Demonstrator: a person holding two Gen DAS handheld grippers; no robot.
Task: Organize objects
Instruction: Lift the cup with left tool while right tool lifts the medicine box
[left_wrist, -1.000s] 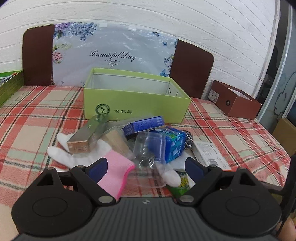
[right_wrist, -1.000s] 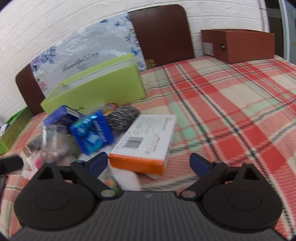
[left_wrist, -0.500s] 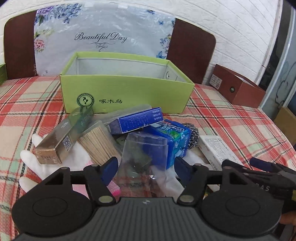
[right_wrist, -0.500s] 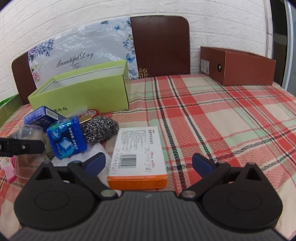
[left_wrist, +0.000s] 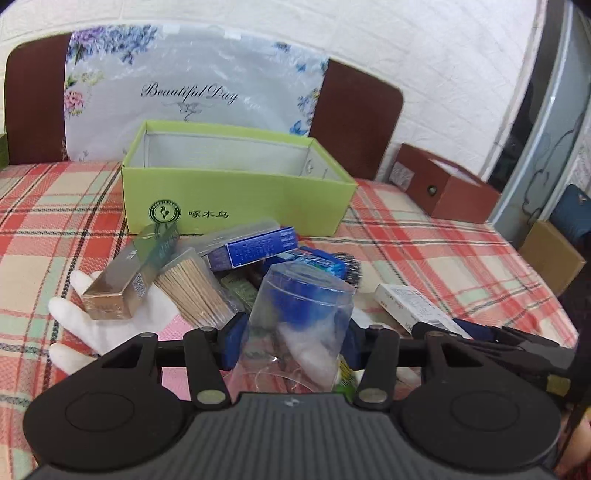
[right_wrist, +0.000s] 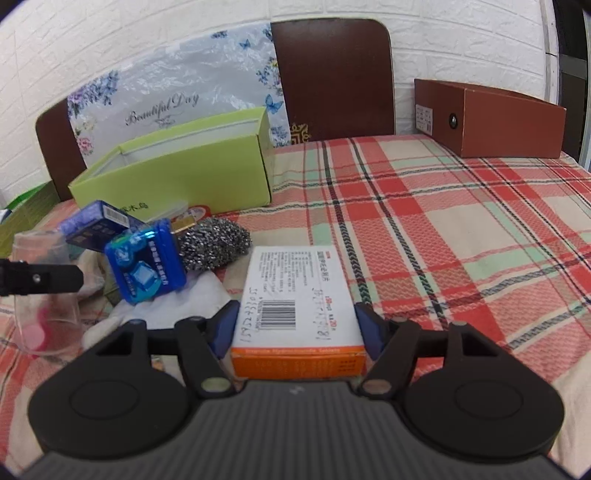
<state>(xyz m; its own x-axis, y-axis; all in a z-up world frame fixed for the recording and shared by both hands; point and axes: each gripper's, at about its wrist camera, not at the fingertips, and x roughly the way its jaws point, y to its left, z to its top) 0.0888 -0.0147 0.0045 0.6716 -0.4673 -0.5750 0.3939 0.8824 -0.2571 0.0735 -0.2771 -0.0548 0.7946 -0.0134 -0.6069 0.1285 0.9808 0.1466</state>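
A plaid cloth (right_wrist: 461, 229) fills the frame, with an open green box (left_wrist: 236, 195) at upper centre. The left gripper (left_wrist: 291, 339), low in its view, is closing its jaws around a clear plastic cup (left_wrist: 299, 314), pads against its sides. The right gripper (right_wrist: 295, 328), at lower centre, is closing on a white and orange carton (right_wrist: 299, 306), pads at its edges.

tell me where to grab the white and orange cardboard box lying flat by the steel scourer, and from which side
Grip the white and orange cardboard box across its two long side faces, near the orange end, coming from that end. It lies flat with its short orange end facing the right gripper, whose jaws are closing on those sides; the steel wool scourer crowds the far corner.
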